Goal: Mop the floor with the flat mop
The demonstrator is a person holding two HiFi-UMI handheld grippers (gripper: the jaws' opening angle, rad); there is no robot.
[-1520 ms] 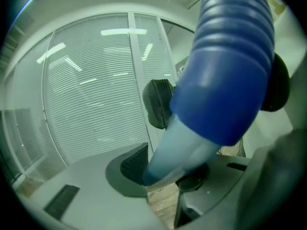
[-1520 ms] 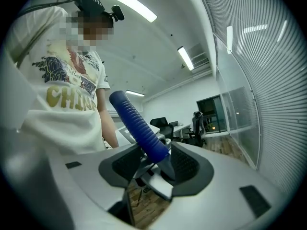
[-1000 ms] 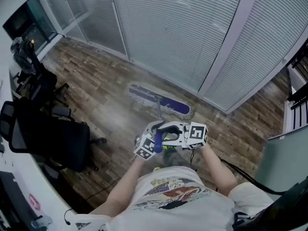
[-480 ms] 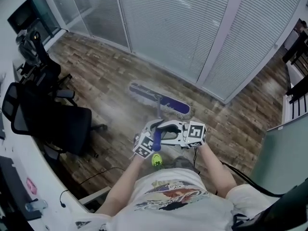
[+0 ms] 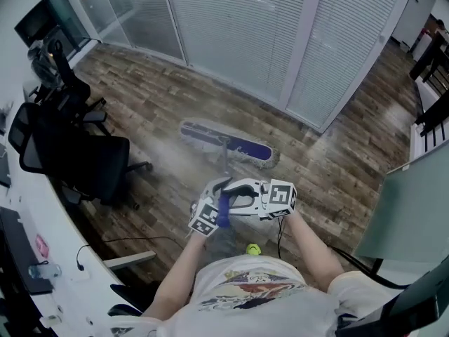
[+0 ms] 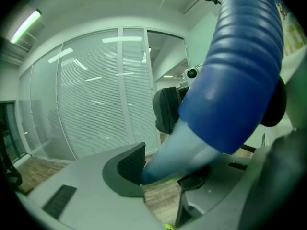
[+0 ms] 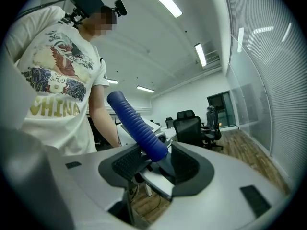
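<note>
The flat mop head (image 5: 224, 140), purple with a pale edge, lies flat on the wood floor below the blinds. Its thin handle (image 5: 225, 161) runs up to a blue ribbed grip (image 5: 223, 210) in front of the person's chest. My left gripper (image 5: 216, 203) is shut on the pale shaft (image 6: 175, 152) just under the blue grip (image 6: 230, 71); its jaws have just been opening a little, with the shaft still between the pads. My right gripper (image 5: 242, 190) reaches in from the right, shut on the blue grip (image 7: 139, 126) across its pads.
Black office chairs (image 5: 81, 167) stand at the left beside a white desk (image 5: 28, 258). A glass wall with blinds (image 5: 245, 34) runs along the far side. A yellow-green ball (image 5: 252, 248) and cables (image 5: 133, 241) lie on the floor near the person. A grey panel (image 5: 407, 216) stands at the right.
Both grippers and the mop have travelled together across the floor. The ball, earlier hidden under the grippers, now lies nearer the person's body. The chairs have shifted in the view.
</note>
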